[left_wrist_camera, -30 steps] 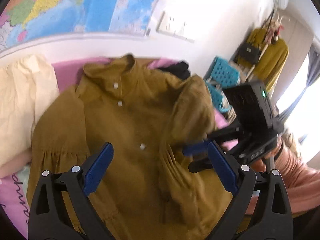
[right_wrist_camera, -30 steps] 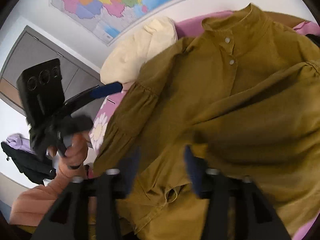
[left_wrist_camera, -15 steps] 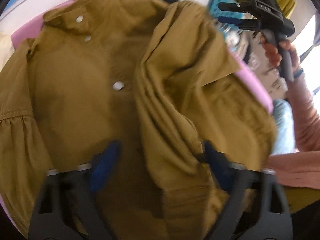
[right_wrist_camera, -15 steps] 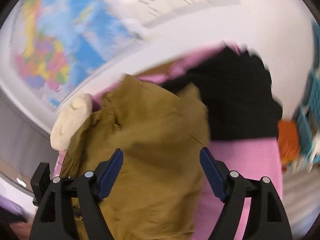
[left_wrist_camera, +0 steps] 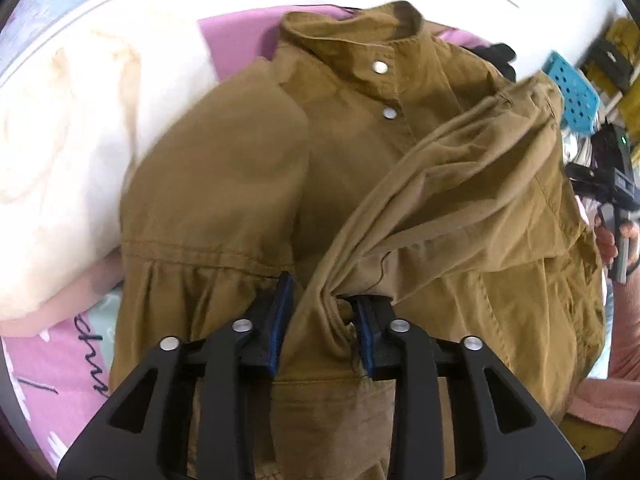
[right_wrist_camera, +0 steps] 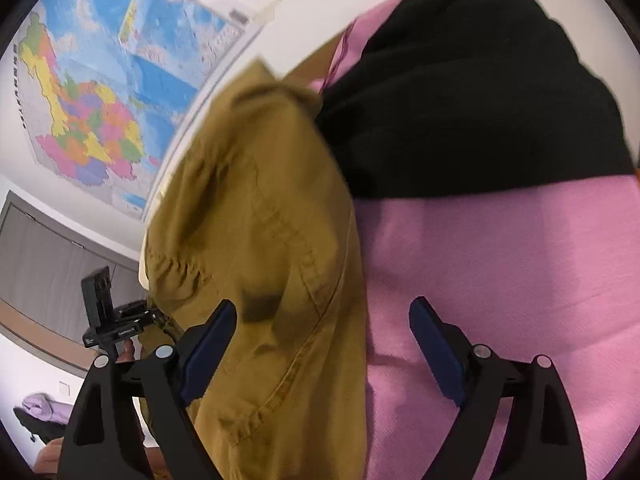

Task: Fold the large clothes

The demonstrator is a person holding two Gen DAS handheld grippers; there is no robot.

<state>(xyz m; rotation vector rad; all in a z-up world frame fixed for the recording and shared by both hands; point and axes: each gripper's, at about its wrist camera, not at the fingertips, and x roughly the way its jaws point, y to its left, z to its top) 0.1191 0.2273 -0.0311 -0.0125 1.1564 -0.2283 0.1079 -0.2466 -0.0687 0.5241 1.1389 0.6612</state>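
An olive-brown jacket of thick woven cotton is spread, front up, on a pink sheet covering the bed. Its stand-up collar and two pale snap buttons are turned toward the far edge of the bed, below a white wall. One sleeve is drawn across the chest in a rumpled diagonal band, and a gathered seam is seen across the lower part of the other sleeve.

A bunched fold of that crossed sleeve is caught between the blue pads of the left tongs, which have just been closing and are now narrowed onto the cloth. The right tongs have just been opening and are spread wide; the stitched edge of the jacket is seen between the two fingers and partly over the left one, but it is not pressed by the pads.

A black knitted garment is heaped at the far side of the bed, touching the jacket's edge. A cream pillow is laid just beside the jacket's other shoulder. A coloured map is fixed to the wall, and a blue perforated crate is visible beyond the bed.
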